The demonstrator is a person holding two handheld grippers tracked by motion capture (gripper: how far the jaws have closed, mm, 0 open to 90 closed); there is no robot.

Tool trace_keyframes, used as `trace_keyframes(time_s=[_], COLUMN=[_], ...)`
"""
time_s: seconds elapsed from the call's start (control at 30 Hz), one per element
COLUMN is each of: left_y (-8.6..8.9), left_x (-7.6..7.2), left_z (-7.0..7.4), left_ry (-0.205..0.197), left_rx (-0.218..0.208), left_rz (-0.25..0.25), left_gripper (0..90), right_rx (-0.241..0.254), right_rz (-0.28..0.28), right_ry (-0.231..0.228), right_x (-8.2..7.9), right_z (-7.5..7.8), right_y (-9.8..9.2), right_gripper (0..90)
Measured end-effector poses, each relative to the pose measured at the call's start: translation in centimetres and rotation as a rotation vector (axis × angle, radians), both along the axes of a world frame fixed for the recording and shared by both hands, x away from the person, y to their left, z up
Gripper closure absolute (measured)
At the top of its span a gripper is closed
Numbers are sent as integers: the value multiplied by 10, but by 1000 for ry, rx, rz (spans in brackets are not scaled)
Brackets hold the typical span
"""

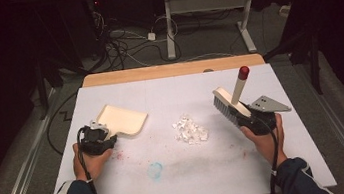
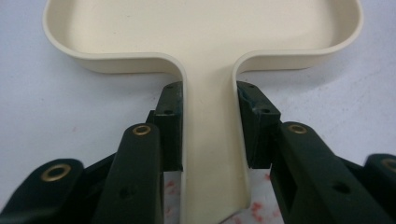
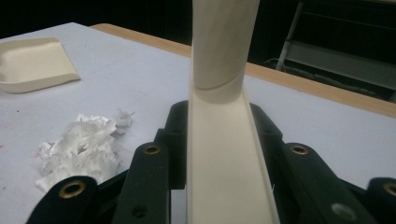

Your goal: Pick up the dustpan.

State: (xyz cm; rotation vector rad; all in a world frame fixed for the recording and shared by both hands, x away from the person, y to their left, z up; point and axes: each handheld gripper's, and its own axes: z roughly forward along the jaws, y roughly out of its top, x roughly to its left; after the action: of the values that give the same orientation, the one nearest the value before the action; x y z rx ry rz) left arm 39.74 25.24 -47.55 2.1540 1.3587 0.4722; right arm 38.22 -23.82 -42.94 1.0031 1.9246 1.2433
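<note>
Dustpan [image 2: 205, 32] — cream plastic, flat on the white table cover [image 1: 210, 172]; its handle is pinched from both sides between the pads of the left gripper [image 2: 208, 126], whose jaws are seen pressed against the handle's edges in the left gripper view. The pan's tray is spread beyond the jaws, rim upward. In the high view the left gripper [image 1: 107, 136] is held by the person's left hand [image 1: 89, 161] at the table's left side, the dustpan [image 1: 122, 118] lying just ahead of it.

Brush [image 3: 224, 154] — cream body, clamped between the pads of the right gripper [image 3: 223, 135], jaws closed on its flat back. In the high view the brush [image 1: 230, 103] is held tilted at the table's right, grey bristles turned toward the table's middle, its round handle rising to a red tip [image 1: 243, 72]. The right gripper [image 1: 251, 119] is held by the right hand [image 1: 266, 140].

Shredded white paper [image 1: 190, 130] — one small heap, placed between dustpan and brush, apart from both.

Table cover — marked with red specks near each hand and a blue smudge [image 1: 155, 170] toward the near edge.
</note>
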Motion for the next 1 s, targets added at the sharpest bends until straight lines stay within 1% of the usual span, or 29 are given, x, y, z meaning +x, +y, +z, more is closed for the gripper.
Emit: trace_keyframes(time_s=[0.03, 0.1, 0.17, 0.2, 0.27, 0.33, 0.4, 0.47, 0.53, 0.6, 0.67, 0.8, 0.83, 0.97, 1.0], left_y=[1, 1, -2, -4, -9, -16, -26, -35, -45, -53, -58, -63, -65, -72, -74], left_x=[-1, -7, -18, -24, -35, -45, -54, -61, -65, -68, -69, -66, -65, -61, -60], left_z=[3, 10, 16, 18, 24, 30, 32, 33, 33, 33, 32, 29, 28, 29, 29], left_ry=[7, 21, 51, 53, 70, 82, 94, 112, 114, 113, 114, 126, 130, 133, 133], left_rx=[-10, 30, 38, 51, 74, 91, 123, 125, 144, 152, 150, 158, 153, 169, 164], left_rz=[-11, -56, -118, -147, -216, -283, -344, -405, -452, -479, -495, -506, -505, -526, -527], left_gripper=[640, 640, 640, 640, 639, 640, 640, 639, 640, 639, 639, 640, 640, 639, 639], right_rx=[3, 12, 9, 10, 0, 2, 12, 20, 22, 11, 2, -4, -14, -43, -41], right_rz=[1, 5, 10, 13, 19, 21, 22, 8, 0, -6, -5, 9, 23, 60, 68], right_ry=[-1, 10, 12, 15, 15, 16, 18, 17, 22, 31, 36, 43, 36, 30, 31], right_x=[3, 8, 13, 15, 19, 22, 26, 30, 33, 36, 37, 37, 36, 32, 31], right_z=[-1, -3, -5, -6, -8, -10, -12, -15, -19, -22, -25, -28, -29, -31, -32], right_y=[2, 7, 13, 17, 23, 28, 32, 36, 40, 45, 50, 62, 66, 79, 82], right_gripper=[675, 675, 675, 675, 675, 675, 675, 675, 675, 675, 675, 675, 675, 673, 673])
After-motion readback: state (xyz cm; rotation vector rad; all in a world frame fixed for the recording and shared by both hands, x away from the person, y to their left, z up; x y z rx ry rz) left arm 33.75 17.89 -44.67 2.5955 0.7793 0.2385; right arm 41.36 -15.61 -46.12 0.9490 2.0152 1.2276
